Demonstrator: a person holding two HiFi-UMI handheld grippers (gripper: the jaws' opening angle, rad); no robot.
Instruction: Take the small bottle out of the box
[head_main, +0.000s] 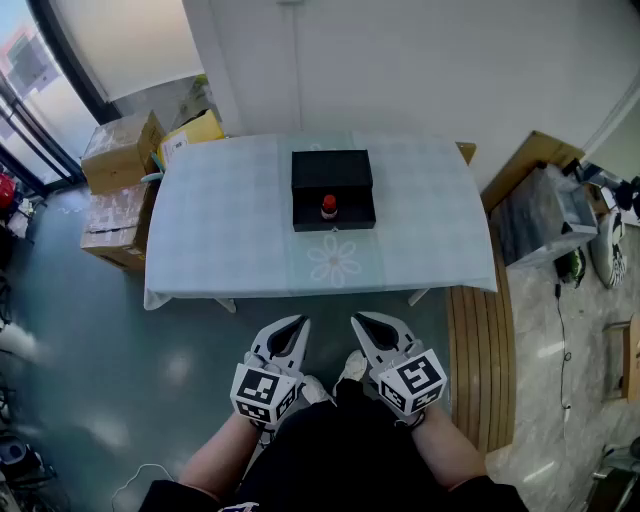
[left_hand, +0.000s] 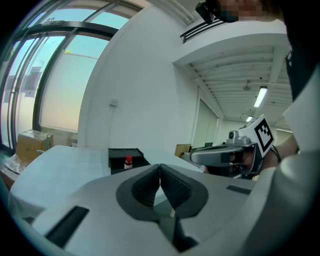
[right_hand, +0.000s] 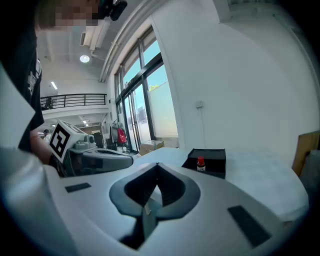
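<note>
Holding both grippers low, close to body, side by side, tips toward table (head_main: 230, 225), short of its near edge. Left gripper (head_main: 297, 323): jaws pressed together, nothing between them. Right gripper (head_main: 358, 320): same, jaws closed tip to tip, empty. Small bottle (head_main: 328, 207), red cap, standing upright inside black box (head_main: 332, 168), in box's near half. Box sits mid-table on pale cloth, closer to far edge. Both grippers well apart from box. Cardboard cartons (head_main: 118, 152) stacked on floor at table's left end.
</note>
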